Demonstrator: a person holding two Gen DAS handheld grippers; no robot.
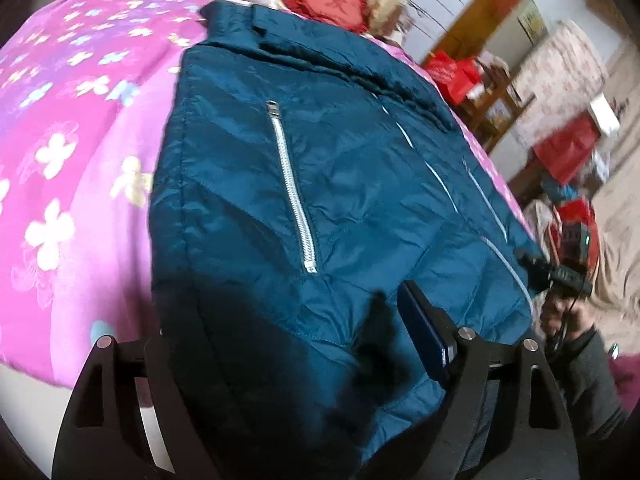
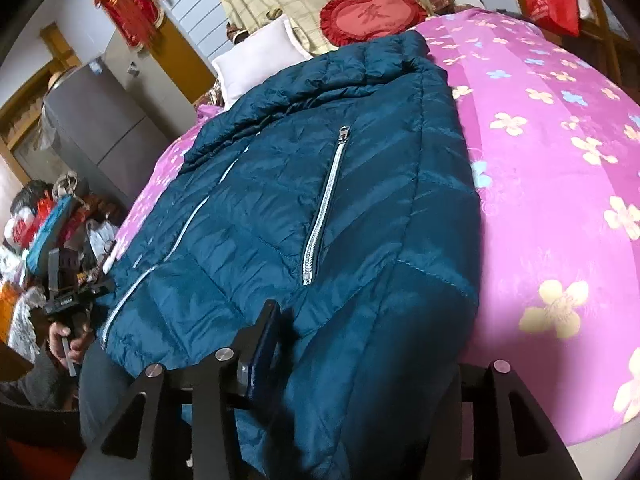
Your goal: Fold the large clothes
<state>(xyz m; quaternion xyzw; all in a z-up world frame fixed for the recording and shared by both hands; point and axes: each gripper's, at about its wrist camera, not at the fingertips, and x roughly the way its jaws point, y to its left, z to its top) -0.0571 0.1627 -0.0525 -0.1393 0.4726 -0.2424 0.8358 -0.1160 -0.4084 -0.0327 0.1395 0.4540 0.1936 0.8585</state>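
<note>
teal puffer jacket point(image 1: 320, 184) lies on the bed's pink floral cover point(image 1: 80, 128), sides look folded in, bottom-up fold left; left claw point(image 1: 288, 364) apart over hem, right claw point(image 2: 352, 360) grip unclear.

A bed point(image 2: 560, 184) under pink flowered bedding, a red heart-shaped cushion point(image 2: 372, 14) at its head, a grey fridge point(image 2: 108, 120) alongside, wooden door frames beyond.

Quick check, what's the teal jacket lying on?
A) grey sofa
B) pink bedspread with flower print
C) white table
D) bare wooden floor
B: the teal jacket lies spread on the pink bedspread, whose flower print shows beside it in both wrist views.
</note>
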